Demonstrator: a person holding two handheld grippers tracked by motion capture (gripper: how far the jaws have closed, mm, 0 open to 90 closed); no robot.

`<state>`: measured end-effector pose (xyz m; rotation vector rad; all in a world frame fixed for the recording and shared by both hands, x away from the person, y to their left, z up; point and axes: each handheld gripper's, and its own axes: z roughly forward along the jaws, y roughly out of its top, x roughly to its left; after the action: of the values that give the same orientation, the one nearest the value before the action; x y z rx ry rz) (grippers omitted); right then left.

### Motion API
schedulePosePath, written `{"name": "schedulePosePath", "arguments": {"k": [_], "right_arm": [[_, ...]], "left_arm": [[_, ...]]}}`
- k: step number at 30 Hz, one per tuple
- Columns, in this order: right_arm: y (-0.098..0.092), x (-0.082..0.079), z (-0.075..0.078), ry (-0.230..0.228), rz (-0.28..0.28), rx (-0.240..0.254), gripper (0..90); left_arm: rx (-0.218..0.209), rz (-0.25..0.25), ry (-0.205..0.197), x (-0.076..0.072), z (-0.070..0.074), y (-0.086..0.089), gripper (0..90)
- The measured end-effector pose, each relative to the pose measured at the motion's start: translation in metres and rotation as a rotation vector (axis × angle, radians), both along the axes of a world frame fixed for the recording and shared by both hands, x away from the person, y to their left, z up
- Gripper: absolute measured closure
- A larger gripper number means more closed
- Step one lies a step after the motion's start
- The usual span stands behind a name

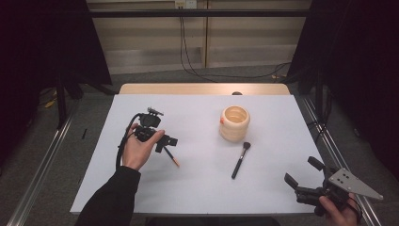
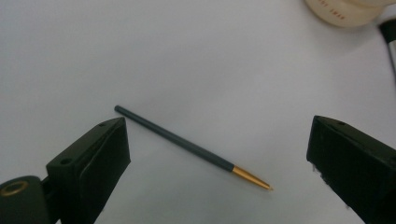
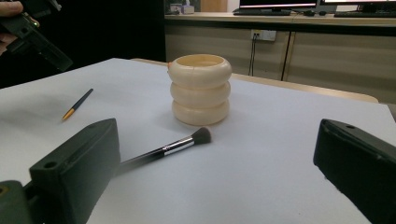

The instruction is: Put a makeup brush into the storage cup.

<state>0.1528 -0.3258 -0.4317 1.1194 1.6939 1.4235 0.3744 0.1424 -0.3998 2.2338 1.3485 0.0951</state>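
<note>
A thin dark pencil with a gold tip (image 2: 191, 148) lies flat on the white table (image 1: 202, 188). My left gripper (image 2: 219, 135) hovers just above it, open, one jaw on each side and neither touching. In the high view the left gripper (image 1: 162, 143) is left of centre over the pencil (image 1: 172, 158). A cream ribbed cup (image 1: 235, 123) stands upright mid-table, and a black makeup brush (image 1: 241, 160) lies in front of it. My right gripper (image 1: 302, 170) is open near the front right corner, holding nothing. From there the brush (image 3: 173, 148) lies ahead of the cup (image 3: 200, 88).
The table's wooden far edge (image 1: 202, 88) shows beyond the white sheet. Metal rails (image 1: 42, 165) run along both sides. Cables (image 1: 188, 56) hang down the back wall. Bare table surface lies between the pencil and the brush.
</note>
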Motion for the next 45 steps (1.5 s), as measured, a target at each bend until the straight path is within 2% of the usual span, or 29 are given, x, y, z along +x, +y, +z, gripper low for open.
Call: {"name": "schedulePosePath", "arguments": {"k": [2, 3, 5, 6, 9, 10, 14, 16, 17, 18, 21, 26, 27, 29, 32, 33, 35, 37, 39, 42, 45], "right_arm": [[0.000, 0.000, 0.000, 0.006, 0.003, -0.008, 0.2], [0.000, 0.000, 0.000, 0.003, 0.003, -0.010, 0.2], [0.000, 0.000, 0.000, 0.005, -0.001, -0.005, 0.2], [0.000, 0.000, 0.000, 0.006, 0.001, -0.007, 0.2], [0.000, 0.000, 0.000, 0.008, 0.002, -0.009, 0.2], [0.001, 0.000, 0.000, 0.012, 0.003, -0.008, 0.2], [0.000, 0.001, -0.001, 0.012, 0.005, -0.004, 0.2], [0.000, 0.001, -0.001, 0.011, 0.006, -0.003, 0.1], [0.000, 0.001, -0.001, 0.012, 0.005, -0.003, 0.2], [0.000, 0.000, -0.001, 0.015, 0.009, -0.002, 0.1], [0.000, 0.000, 0.000, 0.014, 0.015, -0.004, 0.2], [0.000, 0.000, 0.000, 0.014, 0.012, -0.007, 0.2], [0.000, 0.000, 0.000, 0.015, 0.014, -0.007, 0.1], [0.000, 0.001, -0.001, 0.014, 0.016, -0.012, 0.1], [0.001, 0.001, -0.001, 0.009, 0.018, -0.018, 0.1], [0.001, 0.001, -0.001, 0.010, 0.022, -0.017, 0.2], [0.002, 0.001, -0.001, 0.014, 0.023, -0.016, 0.2], [0.002, 0.001, -0.001, 0.014, 0.020, -0.016, 0.2], [0.002, 0.001, -0.001, 0.013, 0.020, -0.013, 0.2], [0.001, 0.001, -0.001, 0.014, 0.017, -0.009, 0.2], [0.001, 0.001, -0.001, 0.015, 0.023, -0.012, 0.2]], "left_arm": [[0.036, 0.017, 0.053, 0.003, -0.003, -0.002, 7.6], [0.049, 0.019, 0.068, 0.003, -0.004, -0.002, 7.7], [0.046, 0.037, 0.089, 0.005, -0.006, -0.002, 7.7], [0.061, 0.049, 0.101, 0.006, -0.008, -0.002, 7.8], [0.094, 0.067, 0.113, 0.010, -0.012, -0.003, 8.3], [0.096, 0.093, 0.102, 0.010, -0.013, -0.005, 8.7], [0.118, 0.109, 0.130, 0.012, -0.016, -0.007, 11.7], [0.099, 0.129, 0.159, 0.015, -0.019, -0.007, 11.8], [0.111, 0.123, 0.158, 0.016, -0.019, -0.006, 12.5], [0.100, 0.143, 0.162, 0.016, -0.020, -0.007, 12.8], [0.118, 0.124, 0.173, 0.019, -0.024, -0.008, 13.2], [0.144, 0.131, 0.215, 0.023, -0.030, -0.012, 15.7], [0.134, 0.139, 0.223, 0.024, -0.032, -0.013, 15.9], [0.160, 0.132, 0.225, 0.026, -0.034, -0.014, 16.9], [0.159, 0.141, 0.238, 0.026, -0.036, -0.014, 17.5], [0.171, 0.143, 0.231, 0.026, -0.036, -0.015, 20.1], [0.174, 0.154, 0.250, 0.027, -0.037, -0.015, 21.4], [0.158, 0.171, 0.271, 0.028, -0.038, -0.014, 23.0], [0.150, 0.193, 0.271, 0.030, -0.039, -0.012, 25.7], [0.170, 0.194, 0.266, 0.031, -0.040, -0.013, 28.0], [0.166, 0.190, 0.288, 0.031, -0.043, -0.017, 29.6]]}}
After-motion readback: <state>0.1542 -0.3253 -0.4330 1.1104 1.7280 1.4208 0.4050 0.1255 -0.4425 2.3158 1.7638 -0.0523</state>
